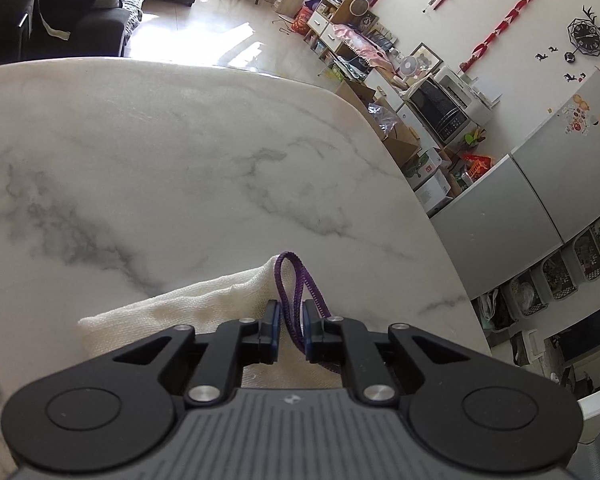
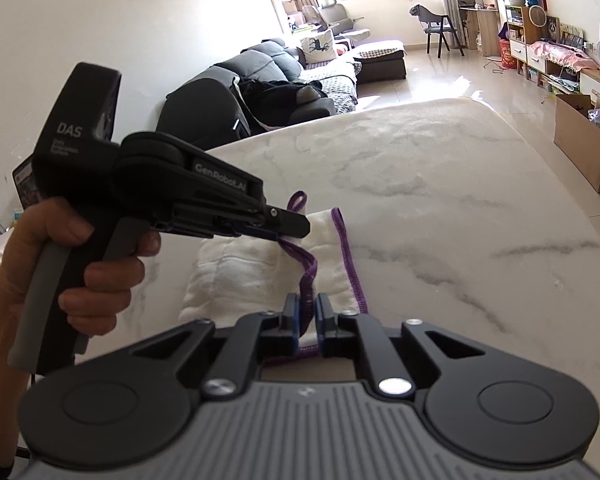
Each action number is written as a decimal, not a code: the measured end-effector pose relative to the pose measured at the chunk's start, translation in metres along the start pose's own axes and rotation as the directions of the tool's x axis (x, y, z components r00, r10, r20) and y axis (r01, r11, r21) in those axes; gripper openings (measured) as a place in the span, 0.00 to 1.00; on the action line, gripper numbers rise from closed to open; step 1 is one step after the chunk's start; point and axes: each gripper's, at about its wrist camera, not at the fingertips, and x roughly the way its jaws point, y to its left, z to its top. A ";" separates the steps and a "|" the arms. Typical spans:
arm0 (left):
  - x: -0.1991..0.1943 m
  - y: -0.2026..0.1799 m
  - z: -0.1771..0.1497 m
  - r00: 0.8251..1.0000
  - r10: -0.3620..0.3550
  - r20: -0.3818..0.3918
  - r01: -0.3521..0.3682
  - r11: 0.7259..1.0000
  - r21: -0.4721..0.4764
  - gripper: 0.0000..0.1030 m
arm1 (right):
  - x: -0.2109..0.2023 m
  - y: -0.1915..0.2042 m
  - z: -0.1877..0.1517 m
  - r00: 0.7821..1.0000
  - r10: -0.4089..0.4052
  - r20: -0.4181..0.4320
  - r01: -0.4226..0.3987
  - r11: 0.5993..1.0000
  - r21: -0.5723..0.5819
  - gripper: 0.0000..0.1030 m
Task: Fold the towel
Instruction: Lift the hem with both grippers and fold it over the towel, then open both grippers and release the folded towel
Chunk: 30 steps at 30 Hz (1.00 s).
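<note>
Marble table (image 2: pixel 440 200); folded waffle-textured towel (image 2: pixel 236 264), purple-stitched hem.

Left gripper (image 2: pixel 296 226) and right gripper (image 1: pixel 291 334) tilt downward, fingers narrowly parted, seemingly not clamping.

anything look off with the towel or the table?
Mostly tidy: the white towel lies folded on the marble table. One oddity: its purple hanging loop sticks up past the corner at the left gripper, and the purple-trimmed edge bows rather than lying straight. No spills or damage visible.
</note>
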 end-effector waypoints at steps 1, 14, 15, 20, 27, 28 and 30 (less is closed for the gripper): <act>-0.001 0.000 0.000 1.000 -0.003 0.003 0.003 1.000 0.004 0.13 | 0.000 -0.001 0.000 1.000 -0.001 -0.002 0.001 1.000 0.002 0.11; -0.039 -0.008 -0.011 0.998 0.005 0.065 -0.007 1.000 0.025 0.47 | -0.003 -0.008 -0.002 0.999 -0.038 -0.003 0.038 0.999 -0.003 0.38; -0.042 -0.007 -0.014 0.998 0.013 0.065 -0.015 1.000 0.023 0.47 | -0.005 -0.010 -0.001 0.999 -0.039 0.001 0.039 0.999 -0.002 0.38; -0.056 -0.001 -0.031 0.995 0.071 0.073 -0.073 0.997 0.022 0.47 | -0.008 -0.015 0.008 0.999 -0.040 0.021 0.040 0.999 -0.018 0.32; -0.074 0.016 -0.056 0.986 0.142 0.082 -0.142 0.990 -0.011 0.47 | 0.009 -0.015 0.028 1.000 0.015 0.002 -0.015 0.998 -0.069 0.28; -0.076 0.018 -0.058 0.986 0.146 0.082 -0.145 0.989 -0.015 0.47 | 0.012 -0.015 0.031 1.000 0.027 -0.006 -0.028 0.997 -0.075 0.28; -0.081 0.020 -0.063 0.985 0.148 0.084 -0.146 0.989 -0.022 0.47 | 0.019 -0.014 0.034 0.999 0.047 -0.020 -0.049 0.995 -0.087 0.27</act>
